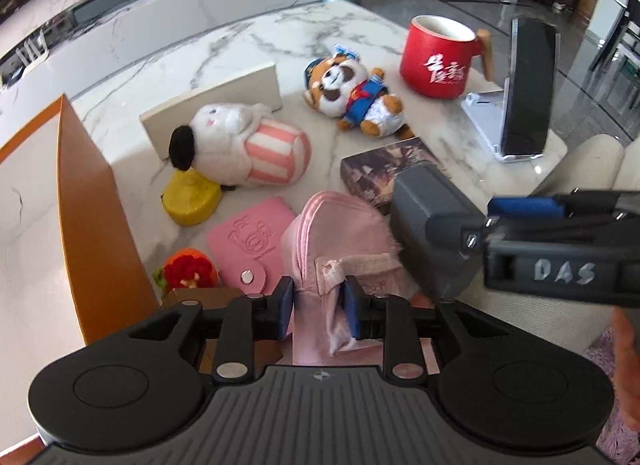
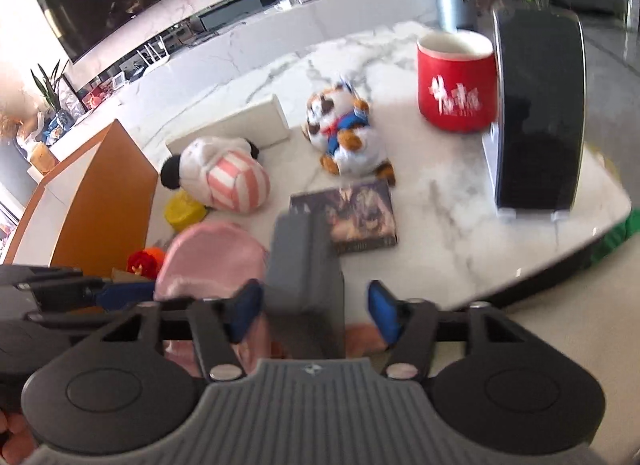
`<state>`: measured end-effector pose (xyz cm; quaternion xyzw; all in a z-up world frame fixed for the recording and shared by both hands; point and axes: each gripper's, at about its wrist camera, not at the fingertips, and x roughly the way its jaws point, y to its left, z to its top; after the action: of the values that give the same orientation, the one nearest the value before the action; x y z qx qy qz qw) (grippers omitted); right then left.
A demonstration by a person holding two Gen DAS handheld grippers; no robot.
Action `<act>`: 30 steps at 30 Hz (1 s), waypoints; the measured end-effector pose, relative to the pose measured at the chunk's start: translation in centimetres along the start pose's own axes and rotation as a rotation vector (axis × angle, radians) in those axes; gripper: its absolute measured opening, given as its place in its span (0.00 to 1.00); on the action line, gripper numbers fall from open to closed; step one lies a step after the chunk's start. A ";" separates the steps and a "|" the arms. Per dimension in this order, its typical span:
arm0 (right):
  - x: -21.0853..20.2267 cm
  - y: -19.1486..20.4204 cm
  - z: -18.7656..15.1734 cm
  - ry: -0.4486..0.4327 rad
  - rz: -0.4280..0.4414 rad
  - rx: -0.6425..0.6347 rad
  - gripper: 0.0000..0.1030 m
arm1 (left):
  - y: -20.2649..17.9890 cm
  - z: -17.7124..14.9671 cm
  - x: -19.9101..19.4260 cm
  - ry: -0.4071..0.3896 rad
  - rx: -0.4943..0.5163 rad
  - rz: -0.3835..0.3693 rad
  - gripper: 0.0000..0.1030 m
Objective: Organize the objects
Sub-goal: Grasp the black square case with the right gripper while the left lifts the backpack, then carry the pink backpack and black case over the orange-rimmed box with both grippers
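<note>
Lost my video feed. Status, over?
Left gripper jaws shut on pink pouch. Right gripper jaws open around grey box. Orange box close left.

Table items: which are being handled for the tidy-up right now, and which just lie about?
In hand:
pink pouch, pinched by the left tool
grey box, between the open fingers of the right tool
orange bin

Lying about:
red mug
panda toy
striped plush
book
pink card holder
</note>
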<state>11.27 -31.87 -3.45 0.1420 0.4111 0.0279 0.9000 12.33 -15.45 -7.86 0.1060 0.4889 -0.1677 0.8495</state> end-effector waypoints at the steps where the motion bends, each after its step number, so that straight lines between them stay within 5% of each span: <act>1: 0.1 0.0 0.3 0.000 0.006 -0.002 0.62 | 0.1 0.0 0.2 0.010 -0.004 0.000 0.38; 9: 1.8 0.0 0.8 0.080 0.083 0.045 0.61 | 1.1 -0.1 1.3 0.047 -0.060 -0.040 0.44; 13: 2.0 0.2 0.7 0.085 0.038 0.038 0.45 | 1.4 -0.1 0.8 0.010 -0.076 -0.071 0.29; 18: 0.5 -0.7 0.6 0.050 0.024 0.074 0.38 | 1.5 0.0 -1.0 -0.051 -0.086 -0.103 0.21; 30: -7.6 4.2 2.6 -0.127 0.166 0.049 0.38 | 5.9 -0.9 -12.8 -0.284 -0.148 -0.086 0.20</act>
<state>8.45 -29.71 4.88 0.1989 0.3406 0.0833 0.9151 7.95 -7.35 2.91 -0.0028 0.3788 -0.1805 0.9077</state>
